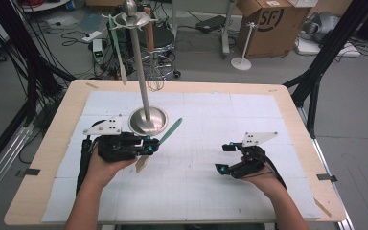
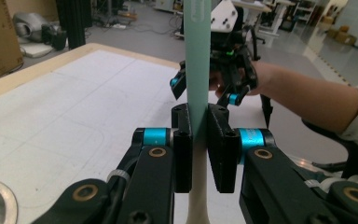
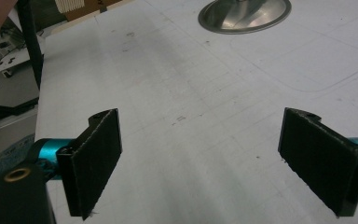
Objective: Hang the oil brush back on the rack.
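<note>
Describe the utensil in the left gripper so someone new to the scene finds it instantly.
Start at the tall metal stand with the round base near the table's middle. Just right of that base the left gripper is clamped on a flat spatula. It has a teal blade and pale handle; the other teal utensil hangs from the stand's top.

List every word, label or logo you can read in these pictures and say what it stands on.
"SF": black logo on the side of the cardboard box on the floor beyond the table.
Embossed marking near the top of the teal spatula in the left gripper view: too blurred to read.
Nothing else legible.
</note>
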### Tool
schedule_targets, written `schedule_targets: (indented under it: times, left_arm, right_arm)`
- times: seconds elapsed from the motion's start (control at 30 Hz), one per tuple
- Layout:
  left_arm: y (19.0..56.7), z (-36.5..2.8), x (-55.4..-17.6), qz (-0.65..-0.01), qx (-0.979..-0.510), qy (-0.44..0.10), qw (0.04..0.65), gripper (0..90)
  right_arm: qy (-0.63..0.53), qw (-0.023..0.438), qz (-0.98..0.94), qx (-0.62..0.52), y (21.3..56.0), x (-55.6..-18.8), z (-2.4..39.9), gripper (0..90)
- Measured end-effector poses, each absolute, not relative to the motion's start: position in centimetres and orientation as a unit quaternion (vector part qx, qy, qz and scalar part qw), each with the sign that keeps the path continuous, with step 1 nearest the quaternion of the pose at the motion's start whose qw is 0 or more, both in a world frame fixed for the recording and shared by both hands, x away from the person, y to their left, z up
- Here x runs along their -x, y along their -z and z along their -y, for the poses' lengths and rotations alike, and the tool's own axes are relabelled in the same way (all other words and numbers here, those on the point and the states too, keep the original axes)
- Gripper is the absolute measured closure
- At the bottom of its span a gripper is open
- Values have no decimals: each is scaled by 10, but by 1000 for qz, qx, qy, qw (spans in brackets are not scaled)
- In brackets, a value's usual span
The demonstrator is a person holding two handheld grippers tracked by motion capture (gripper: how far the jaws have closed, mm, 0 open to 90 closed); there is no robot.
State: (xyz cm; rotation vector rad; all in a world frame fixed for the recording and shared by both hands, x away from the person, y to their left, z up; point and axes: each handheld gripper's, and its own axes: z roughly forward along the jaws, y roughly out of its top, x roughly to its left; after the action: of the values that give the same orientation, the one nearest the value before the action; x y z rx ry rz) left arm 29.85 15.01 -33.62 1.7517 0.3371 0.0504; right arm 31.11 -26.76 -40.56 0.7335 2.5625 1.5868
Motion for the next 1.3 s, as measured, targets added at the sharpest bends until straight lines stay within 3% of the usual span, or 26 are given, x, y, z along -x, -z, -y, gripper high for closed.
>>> schedule_targets:
  times: [0.7,1.3]
  left_arm:
    - [292,-171,-316,-140,-729,-50,668,811]
    - [279,-199,-330,-153,-707,-57,688,811]
  right_arm:
    - [-513,20,-825,-235,405,-311,268,127]
    - [-514,19,-825,-234,405,-311,269,127]
